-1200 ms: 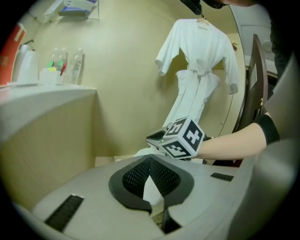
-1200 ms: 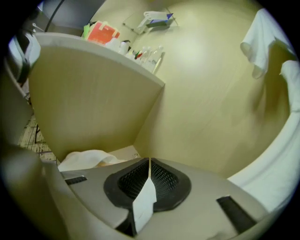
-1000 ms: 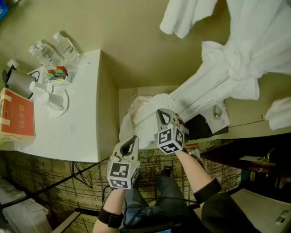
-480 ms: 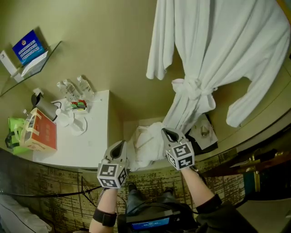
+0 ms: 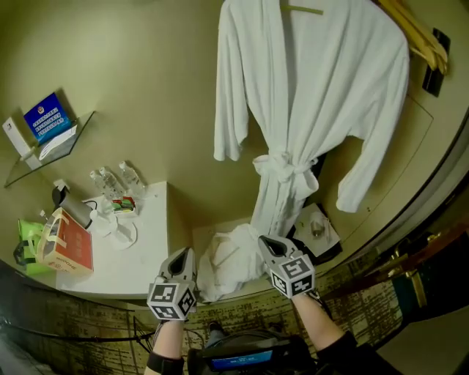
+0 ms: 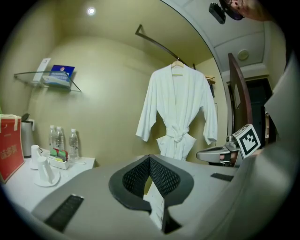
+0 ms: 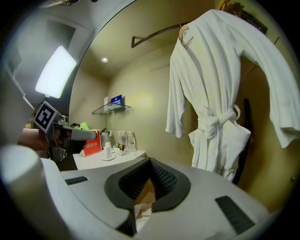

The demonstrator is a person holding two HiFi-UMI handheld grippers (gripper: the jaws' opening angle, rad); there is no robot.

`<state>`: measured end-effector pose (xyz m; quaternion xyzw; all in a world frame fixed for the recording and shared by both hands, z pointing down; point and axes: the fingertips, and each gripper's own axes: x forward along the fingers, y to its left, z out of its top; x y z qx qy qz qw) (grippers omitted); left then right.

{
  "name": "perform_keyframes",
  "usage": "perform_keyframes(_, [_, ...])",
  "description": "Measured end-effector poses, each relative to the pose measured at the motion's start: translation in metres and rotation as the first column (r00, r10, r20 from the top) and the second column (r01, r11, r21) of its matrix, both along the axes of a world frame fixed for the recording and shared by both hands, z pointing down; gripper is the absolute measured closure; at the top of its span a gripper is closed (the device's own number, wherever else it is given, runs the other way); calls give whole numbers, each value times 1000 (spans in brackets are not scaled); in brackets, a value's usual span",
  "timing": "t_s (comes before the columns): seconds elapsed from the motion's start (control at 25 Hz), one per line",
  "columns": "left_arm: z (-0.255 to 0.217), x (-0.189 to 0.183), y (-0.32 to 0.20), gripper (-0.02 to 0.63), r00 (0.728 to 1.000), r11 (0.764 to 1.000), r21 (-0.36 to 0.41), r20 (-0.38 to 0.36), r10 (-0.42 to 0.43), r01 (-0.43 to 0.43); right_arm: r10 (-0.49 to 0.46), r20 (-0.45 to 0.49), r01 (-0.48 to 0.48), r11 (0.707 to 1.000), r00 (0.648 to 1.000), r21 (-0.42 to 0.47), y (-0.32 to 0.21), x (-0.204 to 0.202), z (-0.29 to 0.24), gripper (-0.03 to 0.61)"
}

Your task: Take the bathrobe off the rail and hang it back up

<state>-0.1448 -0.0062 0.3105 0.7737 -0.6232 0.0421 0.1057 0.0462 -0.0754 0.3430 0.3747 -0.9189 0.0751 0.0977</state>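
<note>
Down at the near edge, both hands are hovering empty. The left gripper point(image 5: 182, 254) is showing its jaws pressed together on nothing, and the right gripper point(image 5: 264, 242) is matching it, pads meeting on air. Just beyond them a heap of white cloth point(image 5: 226, 258) is lying on a low ledge, and to the left a white counter point(image 5: 150, 242) is carrying water bottles point(image 5: 124, 178). Farther off and well above both grippers, the bathrobe point(image 5: 315, 95) is hanging full length on its hanger point(image 5: 300, 9), belt knotted at the waist.

Trouble I'm watching for: jaws this tightly closed are going to bump the cloth and not take it, so they need opening first. A tug low on the hem or belt is risking the robe sliding off one shoulder of the hanger and dropping onto that heap. A wide swing left is risking a sleeve brushing the bottles.

The head view is cutting off the hanger's hook and the rail point(image 6: 159, 44), which only the gripper views are showing. The heap could be towel or second robe; I can't tell. The robe's hem is covering part of a dark object on the ledge.
</note>
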Motion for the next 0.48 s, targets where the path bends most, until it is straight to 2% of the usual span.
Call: perform_keyframes(0.48, [14, -6, 6, 614, 1000, 1000, -19, 18, -2, 3, -6, -31, 5, 1000, 999, -19, 4, -7, 14, 554])
